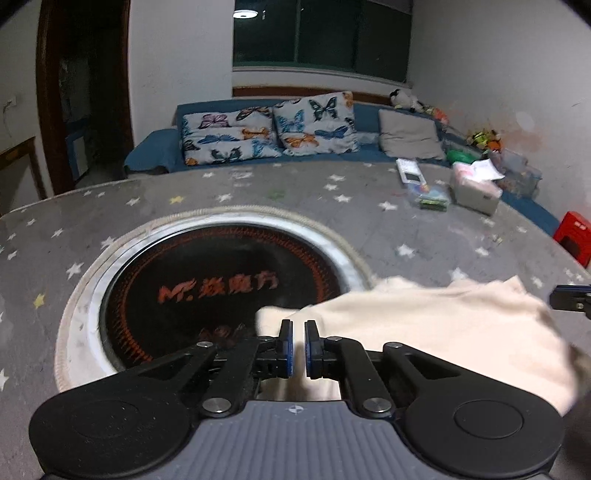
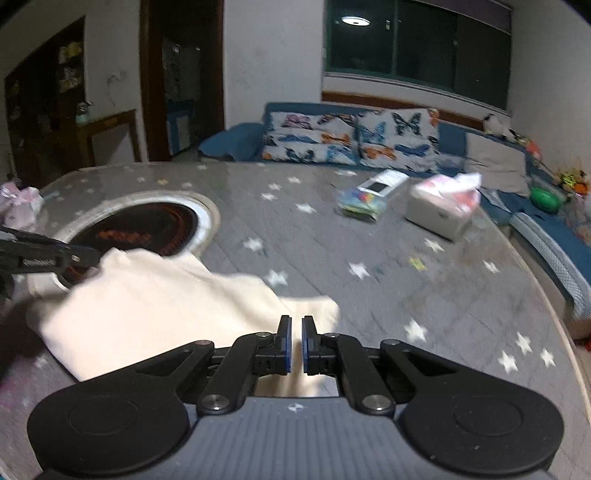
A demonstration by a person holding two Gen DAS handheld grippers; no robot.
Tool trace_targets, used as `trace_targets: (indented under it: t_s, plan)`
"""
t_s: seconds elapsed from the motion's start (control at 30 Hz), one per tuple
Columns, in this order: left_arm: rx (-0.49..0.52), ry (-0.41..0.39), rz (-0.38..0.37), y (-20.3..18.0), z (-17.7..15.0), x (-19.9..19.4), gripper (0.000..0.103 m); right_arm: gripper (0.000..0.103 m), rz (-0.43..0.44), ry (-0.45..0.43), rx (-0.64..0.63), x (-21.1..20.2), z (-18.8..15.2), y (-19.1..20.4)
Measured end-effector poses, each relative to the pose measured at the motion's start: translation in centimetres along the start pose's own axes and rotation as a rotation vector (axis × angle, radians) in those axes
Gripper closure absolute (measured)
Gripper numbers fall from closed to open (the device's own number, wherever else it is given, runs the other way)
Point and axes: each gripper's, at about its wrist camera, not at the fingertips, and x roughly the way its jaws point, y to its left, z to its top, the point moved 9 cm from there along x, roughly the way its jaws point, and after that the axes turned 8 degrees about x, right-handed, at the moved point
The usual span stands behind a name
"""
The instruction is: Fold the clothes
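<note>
Nearest, the left gripper [image 1: 298, 325] has its blue-padded jaws drawn nearly together on an edge of the cream garment [image 1: 424, 325], with pale cloth showing in the narrow slit between the pads. The right gripper [image 2: 296, 320] is likewise pinched on the opposite edge of the cream garment [image 2: 155, 306], a strip of fabric visible between its pads. The cloth spans between the two claws; it is plain, unpatterned and soft-looking, bunched into loose folds rather than lying flat. Its far edge overlaps the rim of the round black hotplate [image 1: 225, 288] set into the table [image 1: 258, 192], which is covered in grey cloth printed with white and yellow stars. The hotplate bears orange lettering and a ring of orange marks inside a pale metal rim.

Farther across the table stands a white tissue box [image 2: 439, 214] with pink and white tissue or paper spilling from its top. Beside it lies a small clear container [image 2: 360, 205] holding colourful bits, probably toys or sweets, though blur hides what exactly, with a white device [image 2: 384, 182] resting against it.

Beyond the table runs a blue sofa [image 1: 155, 151] carrying two butterfly-print cushions [image 1: 229, 136] and a grey cushion [image 1: 410, 134], under a dark window [image 1: 321, 33].
</note>
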Motion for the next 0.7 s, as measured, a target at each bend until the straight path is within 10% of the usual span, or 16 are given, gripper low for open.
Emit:
trace_targets:
  t_s: [0.7]
  plan:
    - [0.062,0.033,-0.108,-5.1,2.0,4.7,0.094,0.097,0.091,0.076,-0.019,6.1,0.3,3.8]
